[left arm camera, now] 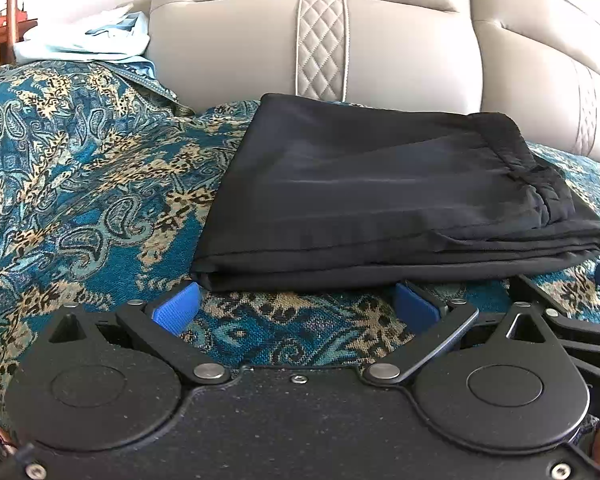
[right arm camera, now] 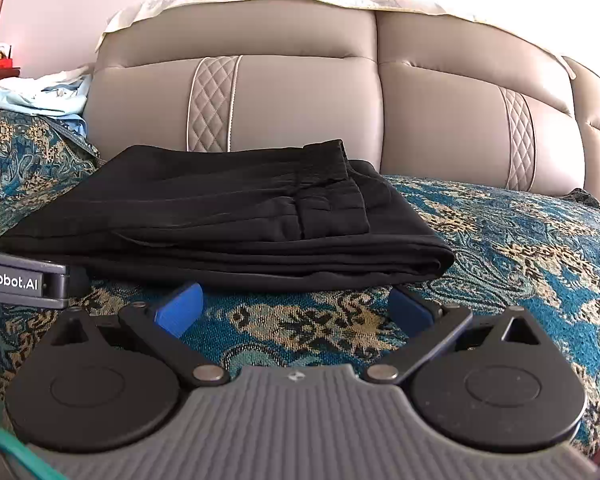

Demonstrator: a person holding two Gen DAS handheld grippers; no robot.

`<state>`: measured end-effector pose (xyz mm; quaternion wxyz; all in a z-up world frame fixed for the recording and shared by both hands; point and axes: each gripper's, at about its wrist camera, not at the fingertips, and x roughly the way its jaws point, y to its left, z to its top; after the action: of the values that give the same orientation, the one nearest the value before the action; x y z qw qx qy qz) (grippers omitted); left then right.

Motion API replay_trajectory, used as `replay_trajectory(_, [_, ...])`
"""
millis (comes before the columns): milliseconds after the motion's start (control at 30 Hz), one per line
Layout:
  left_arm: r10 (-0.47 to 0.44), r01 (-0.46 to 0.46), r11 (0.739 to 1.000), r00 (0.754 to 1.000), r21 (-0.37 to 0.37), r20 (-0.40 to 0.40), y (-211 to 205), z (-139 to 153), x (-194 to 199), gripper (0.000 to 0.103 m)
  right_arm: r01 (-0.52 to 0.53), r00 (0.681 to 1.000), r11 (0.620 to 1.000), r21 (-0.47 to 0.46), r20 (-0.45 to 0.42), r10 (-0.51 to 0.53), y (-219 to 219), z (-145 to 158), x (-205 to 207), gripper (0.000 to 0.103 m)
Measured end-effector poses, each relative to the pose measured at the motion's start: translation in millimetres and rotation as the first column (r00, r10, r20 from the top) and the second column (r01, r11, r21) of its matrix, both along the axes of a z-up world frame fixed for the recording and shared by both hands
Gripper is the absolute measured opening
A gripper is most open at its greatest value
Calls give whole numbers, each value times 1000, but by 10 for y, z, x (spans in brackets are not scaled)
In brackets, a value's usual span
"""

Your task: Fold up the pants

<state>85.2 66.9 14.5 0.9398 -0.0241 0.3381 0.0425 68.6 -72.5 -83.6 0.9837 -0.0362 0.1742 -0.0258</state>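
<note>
Both my jaws stand spread with nothing between them: my left gripper (left arm camera: 296,306) and my right gripper (right arm camera: 296,306) rest low on the patterned sofa cover (right arm camera: 520,264). The black pants (left arm camera: 380,200) lie dead ahead as a folded stack, long axis running left to right across both grippers, near edge just beyond the blue pads (left arm camera: 176,308). Neither seems clearly nearer, though the fisheye makes that hard to judge.

Black left gripper (left arm camera: 296,304), grey ribbed right gripper (right arm camera: 296,304), blue-padded jaws.
</note>
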Motion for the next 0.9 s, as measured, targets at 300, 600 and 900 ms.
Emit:
replay_trajectory(300, [18,-18,1000,1000,-3,0,41,2,32,103,2,1000,1000,-2,3,-2,8,-1,-1,103])
replay_trajectory(600, [-1,1,1000,1000,7,11,46,-8,11,103,-1,1000,1000,3,-1,1,2,-1,7,103])
replay_trajectory(900, [-4,4,1000,1000,10,16,35,-10,1,103,0,1000,1000,2,0,0,2,-2,7,103])
